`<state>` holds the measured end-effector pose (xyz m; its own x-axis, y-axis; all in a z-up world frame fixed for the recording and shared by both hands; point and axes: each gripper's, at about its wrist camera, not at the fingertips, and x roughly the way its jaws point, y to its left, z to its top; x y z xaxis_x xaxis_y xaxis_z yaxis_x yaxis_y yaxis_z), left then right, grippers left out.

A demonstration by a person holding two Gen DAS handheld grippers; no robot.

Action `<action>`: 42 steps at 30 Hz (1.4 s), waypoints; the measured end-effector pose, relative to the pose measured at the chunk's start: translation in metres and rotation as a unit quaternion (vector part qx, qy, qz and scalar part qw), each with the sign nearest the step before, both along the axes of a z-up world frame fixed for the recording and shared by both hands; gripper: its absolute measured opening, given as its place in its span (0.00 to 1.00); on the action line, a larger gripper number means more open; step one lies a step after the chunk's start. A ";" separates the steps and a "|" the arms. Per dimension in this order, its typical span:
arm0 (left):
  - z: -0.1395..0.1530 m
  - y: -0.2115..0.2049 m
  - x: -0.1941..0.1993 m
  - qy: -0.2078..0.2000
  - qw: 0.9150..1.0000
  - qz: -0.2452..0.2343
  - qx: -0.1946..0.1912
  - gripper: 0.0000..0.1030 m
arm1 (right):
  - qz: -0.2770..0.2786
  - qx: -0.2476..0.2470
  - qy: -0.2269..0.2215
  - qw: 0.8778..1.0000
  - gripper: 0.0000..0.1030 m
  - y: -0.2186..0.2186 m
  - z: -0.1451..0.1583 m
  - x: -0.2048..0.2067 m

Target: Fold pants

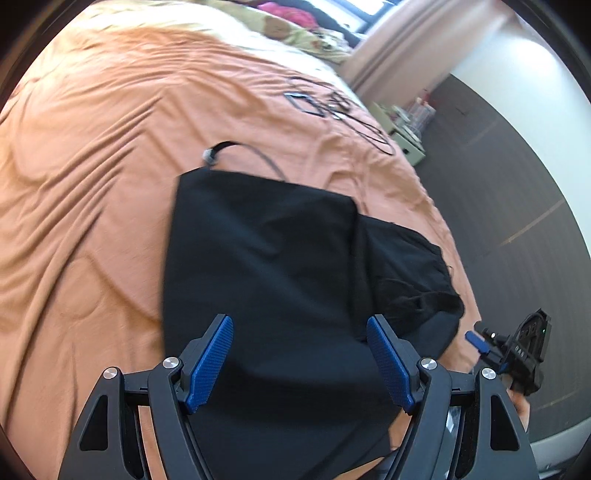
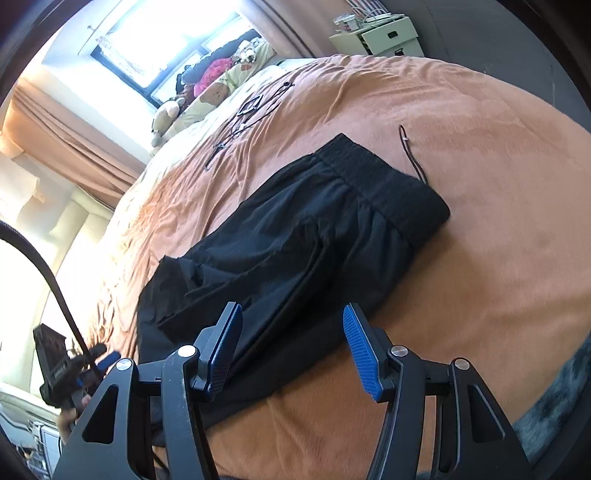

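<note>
The black pants [image 2: 295,236] are lying folded on the orange bedspread [image 2: 498,258], with the waistband [image 2: 384,184] at the far end in your right wrist view and a thin drawstring [image 2: 410,155] trailing off it onto the cloth. In your left wrist view the folded stack [image 1: 266,266] is sitting near the bed's edge, a lower layer sticking out to one side.

No brand or label on the pants is readable; the marks on your grippers' bodies are too blurred to make out.

You are tilting your left gripper [image 1: 299,358] down over the near end of the pants, its blue pads [image 1: 210,362] standing wide apart and gripping nothing. You are holding your right gripper [image 2: 291,350] angled down over the near edge of the pants, pads [image 2: 362,354] apart, nothing pinched between them.

Farther up the bed, black cables [image 2: 255,110] are lying on the cloth, and pillows and stuffed toys [image 2: 207,96] are piling under the window [image 2: 166,40]. A pale cabinet [image 2: 388,35] is standing beside the bed.
</note>
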<state>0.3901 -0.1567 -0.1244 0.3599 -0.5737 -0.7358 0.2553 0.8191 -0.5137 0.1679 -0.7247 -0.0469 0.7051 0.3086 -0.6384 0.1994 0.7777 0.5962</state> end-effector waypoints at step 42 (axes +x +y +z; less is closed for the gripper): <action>-0.072 0.037 -0.014 0.071 0.997 0.033 -0.003 0.65 | -0.004 -0.135 -0.019 0.991 0.49 -0.007 0.047 -0.010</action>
